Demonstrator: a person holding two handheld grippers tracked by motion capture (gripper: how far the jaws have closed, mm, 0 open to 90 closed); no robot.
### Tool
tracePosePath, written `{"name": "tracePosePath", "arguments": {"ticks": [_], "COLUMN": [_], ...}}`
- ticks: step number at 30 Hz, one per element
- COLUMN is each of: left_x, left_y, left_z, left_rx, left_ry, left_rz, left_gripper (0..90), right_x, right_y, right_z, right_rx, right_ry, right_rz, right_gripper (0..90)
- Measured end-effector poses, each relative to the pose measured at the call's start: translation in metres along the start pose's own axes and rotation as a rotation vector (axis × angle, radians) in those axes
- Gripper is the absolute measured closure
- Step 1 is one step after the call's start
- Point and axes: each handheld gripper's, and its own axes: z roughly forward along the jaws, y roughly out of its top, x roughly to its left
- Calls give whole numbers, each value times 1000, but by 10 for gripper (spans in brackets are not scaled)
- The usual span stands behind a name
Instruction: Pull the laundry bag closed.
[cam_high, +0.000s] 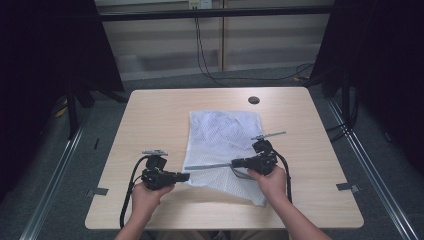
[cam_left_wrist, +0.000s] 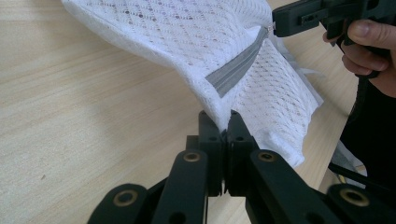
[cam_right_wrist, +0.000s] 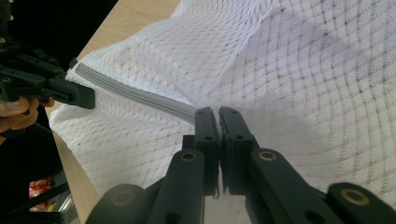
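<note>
A: Mesh bag (cam_high: 222, 145), white, lies flat on the pale counter (cam_high: 150, 115), a little toward three o'clock of the middle in the high view. Where do the grippers sit against it?

B: The left hand-held gripper (cam_high: 186, 176) is at the bag's near corner, at about seven o'clock of the bag. Its jaws are closed tight on the cloth there. In the left gripper view (cam_left_wrist: 223, 122) a pinch of white mesh (cam_left_wrist: 196, 42) comes up from between the two black tips.

A: And the right one?

B: The right hand-held gripper (cam_high: 234, 163) is over the bag's near half, at roughly five o'clock of its middle, jaws pointing toward nine o'clock. They are pressed together at the end of the grey zipper (cam_high: 207, 166). In the right gripper view (cam_right_wrist: 218, 114) the zipper (cam_right_wrist: 135, 95) runs off toward ten o'clock from the closed tips.

A: So the zipper lies between the two?

B: Yes, it stretches as a thin grey strip from one gripper to the other, along the bag's near edge. In the left gripper view the zipper (cam_left_wrist: 236, 70) climbs toward one o'clock, up to the right hand-held gripper (cam_left_wrist: 280, 23).

A: Is the bag flat everywhere?

B: Its far part lies on the counter. The near edge is lifted between the grips.

A: Anything else on the counter?

B: A dark round hole (cam_high: 254, 100) near the far edge, at about twelve o'clock from the bag and well apart from it.
</note>
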Motion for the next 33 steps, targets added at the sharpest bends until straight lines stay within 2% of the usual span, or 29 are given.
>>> {"name": "tracePosePath", "arguments": {"ticks": [10, 14, 33], "left_x": [0, 0, 0], "left_y": [1, 1, 1], "left_z": [0, 0, -1], "left_rx": [-3, -4, 3], "left_ry": [8, 10, 6], "left_rz": [-7, -13, -2], "left_gripper": [883, 883, 883], "right_x": [-1, -2, -5], "right_y": [0, 0, -2], "right_z": [-2, -3, -7], "right_rx": [5, 6, 5], "right_ry": [8, -4, 3], "right_rz": [0, -5, -3], "right_gripper": [870, 870, 870]}}
